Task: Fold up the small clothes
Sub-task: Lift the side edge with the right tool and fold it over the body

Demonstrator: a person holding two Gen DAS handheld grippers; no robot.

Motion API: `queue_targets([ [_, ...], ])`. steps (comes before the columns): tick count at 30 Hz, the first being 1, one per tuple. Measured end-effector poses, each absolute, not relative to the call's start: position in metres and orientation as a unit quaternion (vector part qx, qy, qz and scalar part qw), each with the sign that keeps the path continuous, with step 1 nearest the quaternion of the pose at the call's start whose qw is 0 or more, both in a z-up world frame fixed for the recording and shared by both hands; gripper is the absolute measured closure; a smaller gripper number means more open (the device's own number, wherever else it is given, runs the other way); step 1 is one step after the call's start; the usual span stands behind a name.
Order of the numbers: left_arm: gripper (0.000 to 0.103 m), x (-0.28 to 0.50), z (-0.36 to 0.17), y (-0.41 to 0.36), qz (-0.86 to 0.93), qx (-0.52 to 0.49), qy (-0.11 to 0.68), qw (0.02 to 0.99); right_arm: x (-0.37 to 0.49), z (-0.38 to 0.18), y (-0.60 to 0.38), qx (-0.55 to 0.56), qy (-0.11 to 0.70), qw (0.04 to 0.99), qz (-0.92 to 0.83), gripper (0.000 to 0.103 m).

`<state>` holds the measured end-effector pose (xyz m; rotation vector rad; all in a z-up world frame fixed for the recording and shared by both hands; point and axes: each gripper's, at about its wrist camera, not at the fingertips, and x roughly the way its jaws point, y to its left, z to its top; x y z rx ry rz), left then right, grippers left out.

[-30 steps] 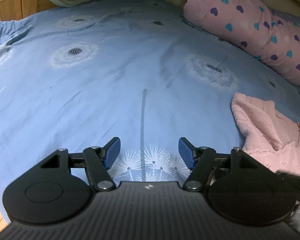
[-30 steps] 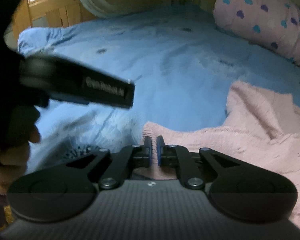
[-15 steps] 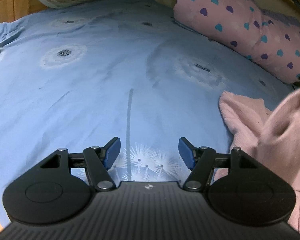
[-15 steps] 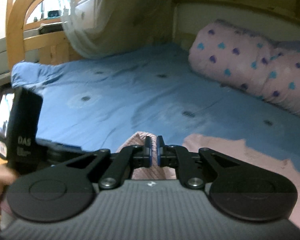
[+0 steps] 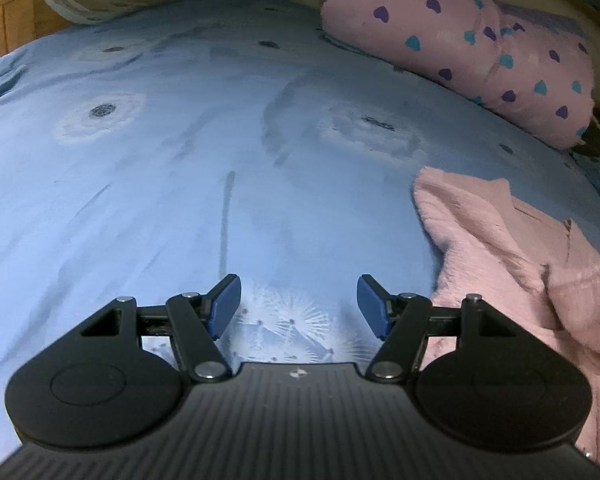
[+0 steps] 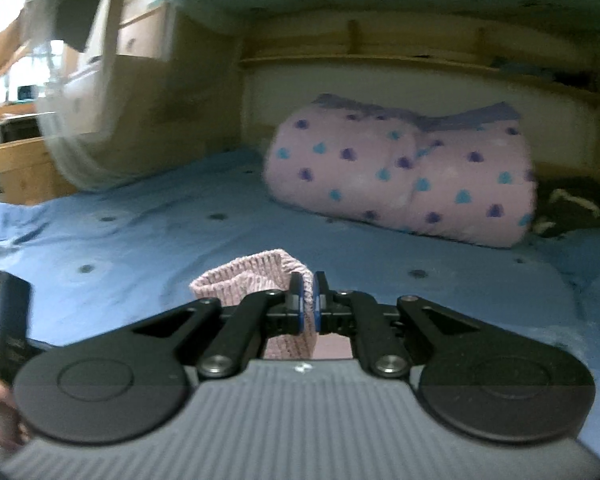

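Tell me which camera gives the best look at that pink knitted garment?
The left wrist view: the pink knitted garment lies spread over the blue bedsheet, showing its shape and a lifted part. The right wrist view shows only a bunched edge pinched in the right tongs.

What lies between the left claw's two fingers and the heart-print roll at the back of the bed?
In the left wrist view, only the blue dandelion sheet lies between the open left claw and the heart-print roll; the pink garment lies off to the right.

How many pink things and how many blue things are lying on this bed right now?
Pink: 2, the knit garment and the heart-print rolled quilt.
Blue: 1, the bedsheet.
Total: 3.
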<state>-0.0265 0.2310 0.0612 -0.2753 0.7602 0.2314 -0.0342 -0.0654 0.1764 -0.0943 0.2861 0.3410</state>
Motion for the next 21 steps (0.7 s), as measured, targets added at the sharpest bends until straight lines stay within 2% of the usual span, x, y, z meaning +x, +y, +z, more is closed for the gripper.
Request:
queue_targets([
  [21, 0.033, -0.013, 0.063, 0.175, 0.058, -0.082, 0.369, 0.924, -0.049, 0.087, -0.186, 0.009, 0.246, 0.969, -0.021, 0.096],
])
